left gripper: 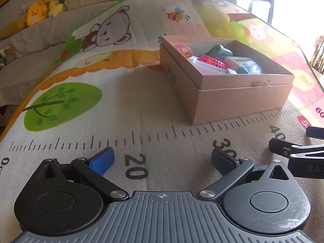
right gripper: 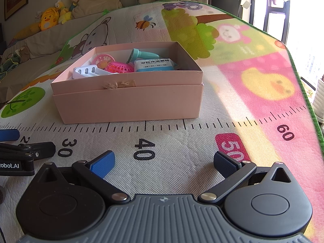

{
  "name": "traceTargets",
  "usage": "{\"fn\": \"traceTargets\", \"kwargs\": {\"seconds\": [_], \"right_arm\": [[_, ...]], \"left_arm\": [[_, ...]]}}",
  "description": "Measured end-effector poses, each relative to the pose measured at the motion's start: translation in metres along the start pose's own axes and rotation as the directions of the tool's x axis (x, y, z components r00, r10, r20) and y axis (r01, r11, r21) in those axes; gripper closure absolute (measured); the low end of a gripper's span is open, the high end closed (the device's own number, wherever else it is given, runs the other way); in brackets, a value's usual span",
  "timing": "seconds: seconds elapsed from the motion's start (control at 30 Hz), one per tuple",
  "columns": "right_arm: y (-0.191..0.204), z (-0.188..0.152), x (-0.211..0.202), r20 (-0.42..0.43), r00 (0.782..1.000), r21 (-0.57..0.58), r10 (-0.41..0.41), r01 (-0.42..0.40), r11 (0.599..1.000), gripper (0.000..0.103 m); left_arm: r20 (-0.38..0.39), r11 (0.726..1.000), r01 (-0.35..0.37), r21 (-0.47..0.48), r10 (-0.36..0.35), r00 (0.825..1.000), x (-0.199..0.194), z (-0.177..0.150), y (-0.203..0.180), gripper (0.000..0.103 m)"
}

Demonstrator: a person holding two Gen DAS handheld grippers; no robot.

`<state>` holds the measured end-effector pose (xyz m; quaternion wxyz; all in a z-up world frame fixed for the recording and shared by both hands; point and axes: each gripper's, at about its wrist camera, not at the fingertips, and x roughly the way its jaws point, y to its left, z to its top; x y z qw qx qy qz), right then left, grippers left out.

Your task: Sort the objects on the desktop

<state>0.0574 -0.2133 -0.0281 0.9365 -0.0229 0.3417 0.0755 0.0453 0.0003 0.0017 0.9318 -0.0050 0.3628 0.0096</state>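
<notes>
Right view alone shows pack (right gripper: 154,64) label inside box (right gripper: 129,101).

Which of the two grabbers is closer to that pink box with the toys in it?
Hard to call; roughly equal. The right gripper faces the pink box nearly head-on, while the left gripper sits off to the box's left. Both rest open on the mat.

box (right gripper: 129,103) on play mat (right gripper: 232,93) behind its ruler edge, ball (right gripper: 119,67), packet (right gripper: 155,64), power strip (right gripper: 89,71) inside box, plush toys (right gripper: 54,16) past mat's far left corner
</notes>
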Motion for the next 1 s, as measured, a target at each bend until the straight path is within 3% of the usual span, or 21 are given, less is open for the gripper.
{"fn": "traceTargets", "kwargs": {"seconds": [1.0], "right_arm": [[-0.0001,0.0,-0.0002,0.0,1.0,0.0,0.0,0.0,1.0,0.0]], "left_arm": [[-0.003,1.0,-0.007,-0.001,0.007,1.0,-0.0003,0.0004,-0.0016,0.0]]}}
